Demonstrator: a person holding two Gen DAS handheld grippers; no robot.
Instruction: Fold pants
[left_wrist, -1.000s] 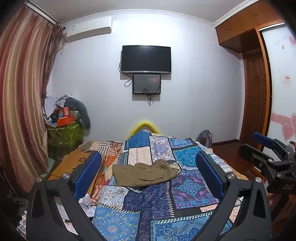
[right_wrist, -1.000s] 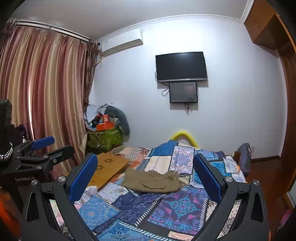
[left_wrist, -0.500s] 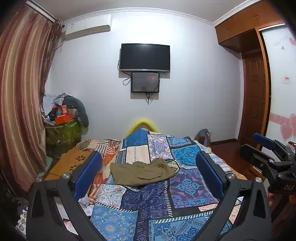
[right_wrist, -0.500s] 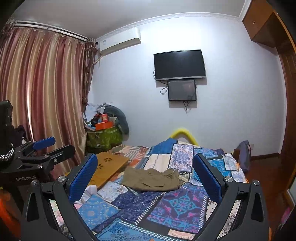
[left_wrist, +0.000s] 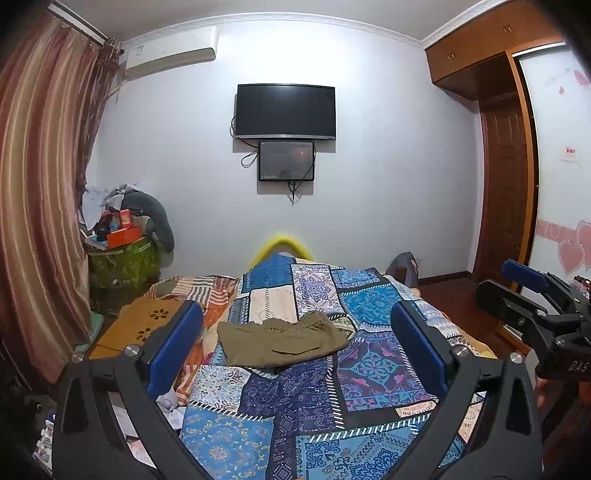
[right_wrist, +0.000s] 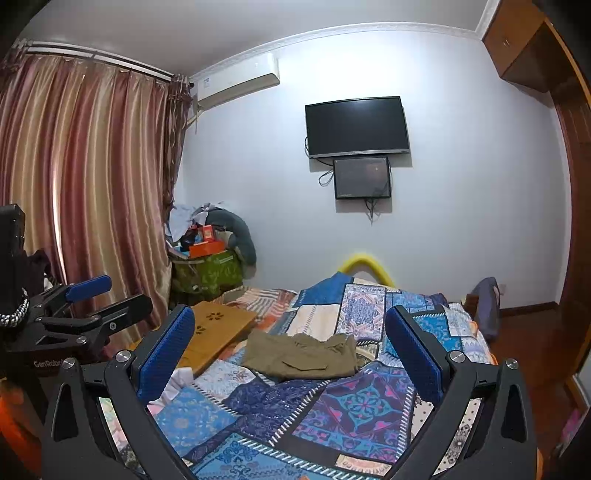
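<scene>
Olive-brown pants (left_wrist: 279, 343) lie folded in a compact bundle on the blue patchwork bedspread (left_wrist: 295, 413), mid-bed; they also show in the right wrist view (right_wrist: 301, 356). My left gripper (left_wrist: 295, 347) is open and empty, held well back from the pants above the near end of the bed. My right gripper (right_wrist: 290, 354) is open and empty too, equally far back. Each gripper shows at the edge of the other's view: the right gripper (left_wrist: 532, 306) and the left gripper (right_wrist: 85, 314).
A wooden lap tray (right_wrist: 218, 332) lies on the bed's left side. A cluttered green box (left_wrist: 122, 258) stands by the curtain (left_wrist: 37, 206). A TV (left_wrist: 285, 110) hangs on the far wall. A wardrobe and door (left_wrist: 506, 192) are at the right.
Both wrist views have shifted slightly, so the pants sit a little lower and closer to centre in frame. The pants lie unmoved and both grippers stay open.
</scene>
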